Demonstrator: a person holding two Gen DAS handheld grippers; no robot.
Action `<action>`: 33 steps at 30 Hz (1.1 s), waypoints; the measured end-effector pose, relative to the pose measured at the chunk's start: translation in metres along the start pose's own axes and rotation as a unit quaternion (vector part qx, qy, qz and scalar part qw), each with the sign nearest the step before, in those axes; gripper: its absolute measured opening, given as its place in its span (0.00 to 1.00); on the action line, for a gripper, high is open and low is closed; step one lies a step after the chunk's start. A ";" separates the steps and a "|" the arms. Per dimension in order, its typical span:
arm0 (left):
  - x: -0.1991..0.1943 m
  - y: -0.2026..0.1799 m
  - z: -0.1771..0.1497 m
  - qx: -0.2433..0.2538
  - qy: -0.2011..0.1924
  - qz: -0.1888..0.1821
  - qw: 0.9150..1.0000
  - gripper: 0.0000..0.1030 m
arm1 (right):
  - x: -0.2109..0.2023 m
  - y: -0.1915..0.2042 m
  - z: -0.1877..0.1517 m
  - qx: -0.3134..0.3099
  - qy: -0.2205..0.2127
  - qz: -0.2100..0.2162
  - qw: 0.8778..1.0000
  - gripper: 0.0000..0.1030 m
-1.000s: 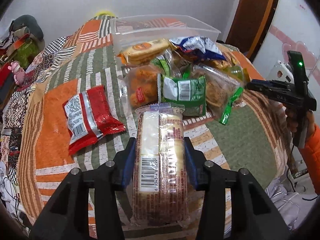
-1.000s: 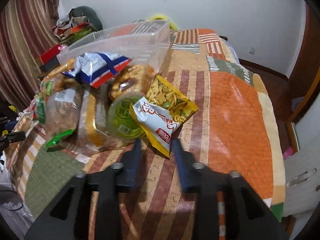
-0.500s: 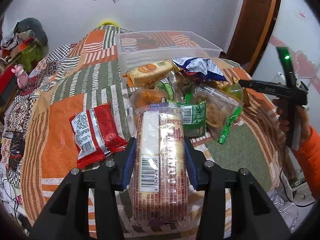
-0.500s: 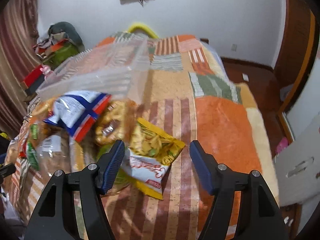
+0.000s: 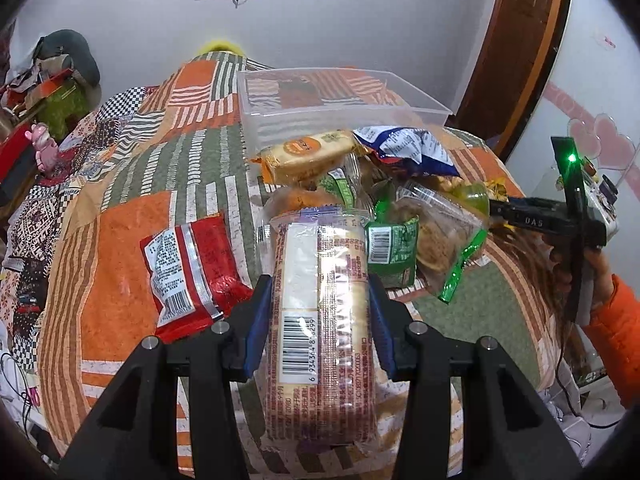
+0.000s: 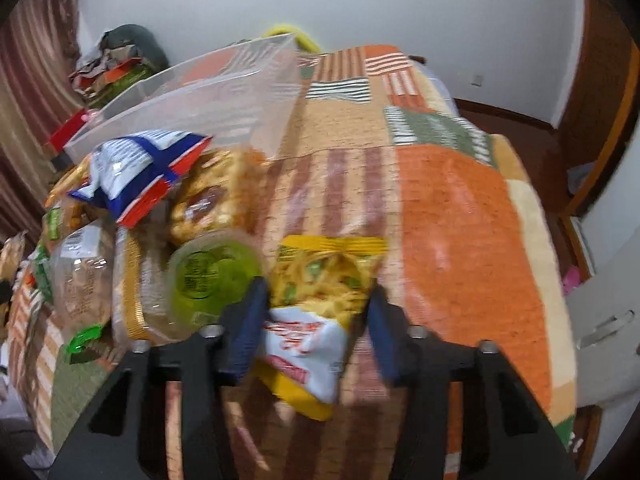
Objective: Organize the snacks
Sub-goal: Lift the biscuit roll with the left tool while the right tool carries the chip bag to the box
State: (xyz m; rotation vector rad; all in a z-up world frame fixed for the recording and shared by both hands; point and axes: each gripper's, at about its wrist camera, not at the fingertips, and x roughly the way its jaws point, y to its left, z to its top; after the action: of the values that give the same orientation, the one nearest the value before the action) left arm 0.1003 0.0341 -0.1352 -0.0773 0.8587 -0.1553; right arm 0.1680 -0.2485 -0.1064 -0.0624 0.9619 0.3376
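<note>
Jaws of the left gripper (image 5: 320,312) clamp one biscuit pack (image 5: 320,320); right gripper (image 6: 318,312) straddles one yellow packet (image 6: 320,288), unclosed.

a long cracker pack (image 5: 322,320) in clear wrap, barcode up, stands lengthwise at lower centre of the left wrist view. a red foil packet (image 5: 191,270) lies flat at centre left. behind, a heap of packets leans against a clear plastic bin (image 5: 336,104) at upper centre. in the right wrist view a yellow snack bag (image 6: 320,304) lies at lower centre, a green-lidded cup (image 6: 212,276) just beside it on the left.
</note>
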 end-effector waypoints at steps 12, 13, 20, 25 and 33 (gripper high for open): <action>-0.009 0.007 0.027 -0.010 -0.019 0.006 1.000 0.44 | -0.022 -0.003 0.014 0.002 -0.028 0.003 1.000 0.20; -0.010 0.007 0.030 -0.011 -0.021 0.005 1.000 0.44 | -0.025 -0.002 0.016 0.000 -0.032 0.001 0.999 0.19; -0.013 0.008 0.061 -0.010 -0.043 0.009 0.999 0.44 | -0.028 0.003 0.026 -0.017 -0.039 -0.010 0.999 0.18; -0.011 0.010 0.076 -0.014 -0.051 0.013 0.999 0.44 | -0.015 0.004 0.019 -0.016 -0.019 -0.006 1.000 0.23; -0.004 0.008 0.083 -0.015 -0.048 0.012 0.999 0.44 | -0.010 0.002 0.016 0.005 -0.014 0.016 1.000 0.21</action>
State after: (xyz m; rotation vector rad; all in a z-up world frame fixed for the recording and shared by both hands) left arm 0.1617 0.0433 -0.0794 -0.1010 0.7661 -0.1158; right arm 0.1753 -0.2463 -0.0885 -0.0339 0.9366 0.3625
